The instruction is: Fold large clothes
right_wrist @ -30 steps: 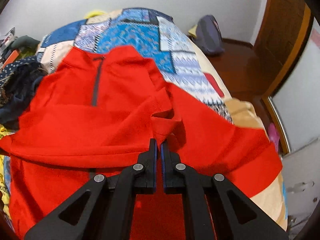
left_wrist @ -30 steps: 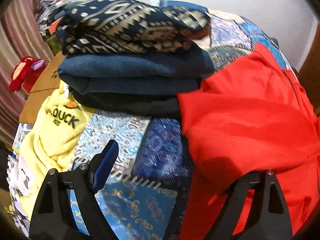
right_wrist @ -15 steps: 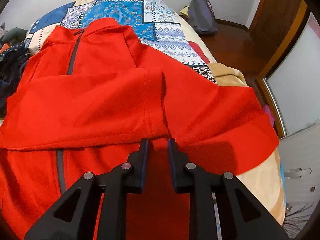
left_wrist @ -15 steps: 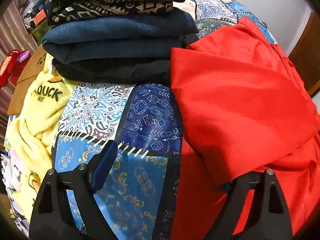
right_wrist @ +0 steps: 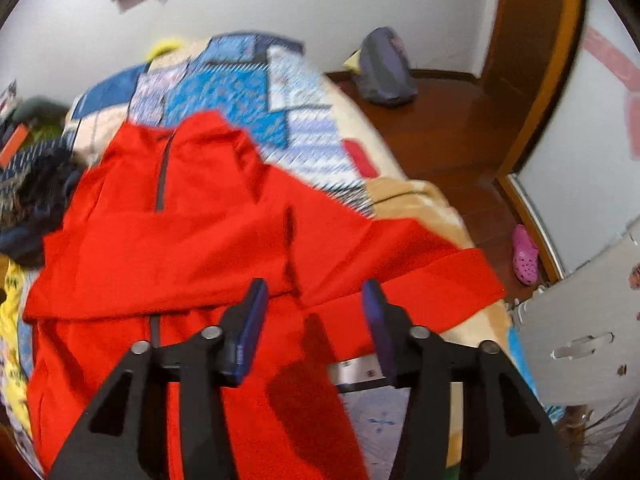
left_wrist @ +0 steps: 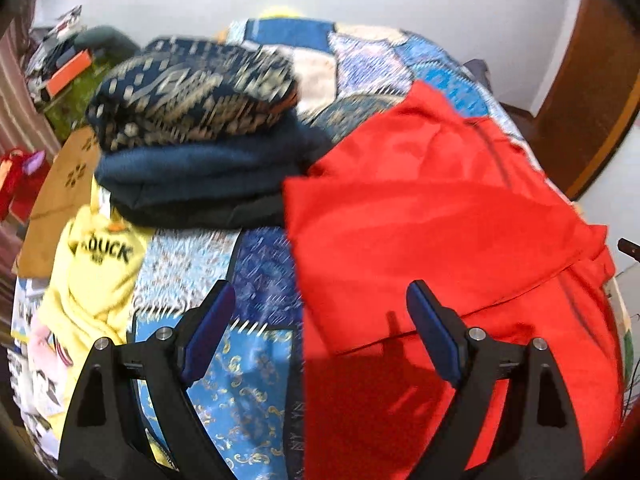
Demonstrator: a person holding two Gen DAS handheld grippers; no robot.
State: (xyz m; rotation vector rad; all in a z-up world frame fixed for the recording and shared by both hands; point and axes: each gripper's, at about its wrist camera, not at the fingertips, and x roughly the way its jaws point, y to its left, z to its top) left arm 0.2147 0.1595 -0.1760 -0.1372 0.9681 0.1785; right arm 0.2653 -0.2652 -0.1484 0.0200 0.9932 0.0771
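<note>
Left gripper (left_wrist: 320,320) gapes wide, empty; right gripper (right_wrist: 316,312) is opening, nothing between its pads. Beyond them the red jacket (right_wrist: 192,240) lies half-folded on the bed (right_wrist: 248,92) — soft, light, likely slippery — best pinched at a hem corner.

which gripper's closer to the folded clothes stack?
Left. The left gripper faces the folded stack just beyond its open fingers; the right gripper, jaws opening and empty, hangs over the red jacket, stack far left.

tongs: the right gripper (right_wrist: 314,312), jaws opening, nothing between them
red jacket (right_wrist: 192,240): spread flat under and past the tongs, one sleeve folded across
patchwork blanket (right_wrist: 240,88): beyond the jacket
pink shoe (right_wrist: 525,255): far right, on floor
</note>
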